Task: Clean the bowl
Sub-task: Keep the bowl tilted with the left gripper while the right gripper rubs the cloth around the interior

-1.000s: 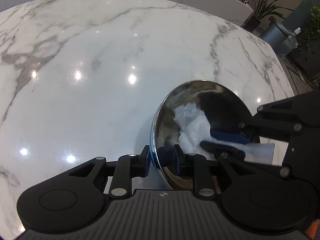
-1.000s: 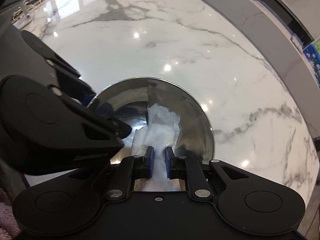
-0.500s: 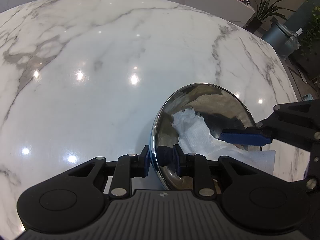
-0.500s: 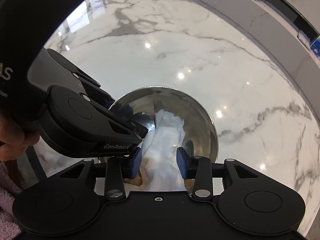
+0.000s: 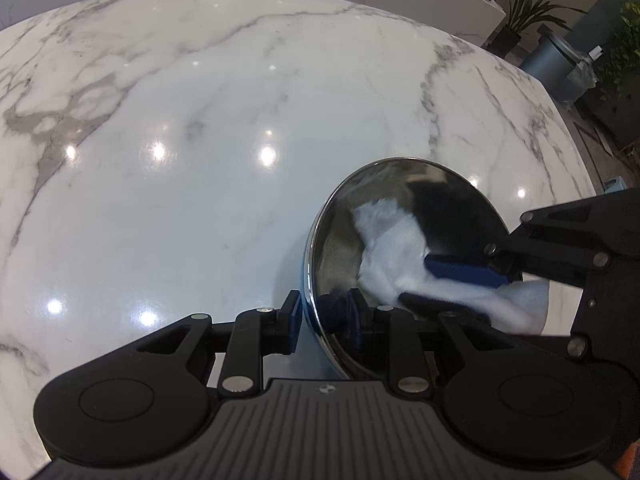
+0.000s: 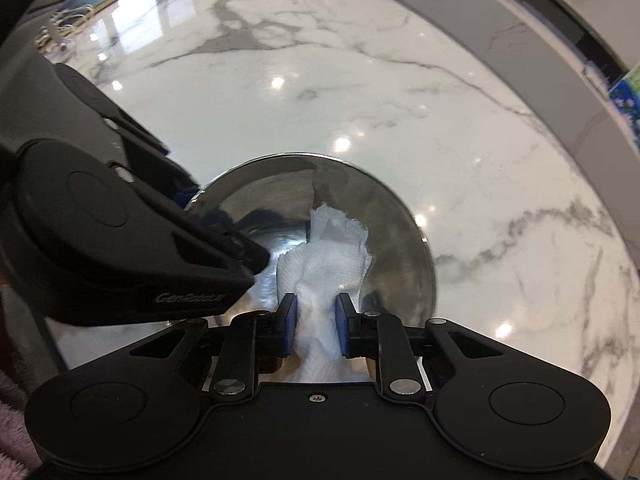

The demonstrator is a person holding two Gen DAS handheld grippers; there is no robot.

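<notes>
Right wrist view puts you mid-wipe: right fingers [image 6: 316, 330] have just closed on the paper towel [image 6: 332, 252] inside the bowl [image 6: 400, 248], left fingers [image 5: 322, 316] clamp its rim, with more wiping likely left.

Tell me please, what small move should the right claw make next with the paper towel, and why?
Probably sweep the paper towel around the inner wall of the bowl. The right claw, whose jaws have just been closing, now pinches the towel, and its free end already lies inside the bowl. The left claw clamps the rim, so the bowl looks steady enough for wiping.
</notes>
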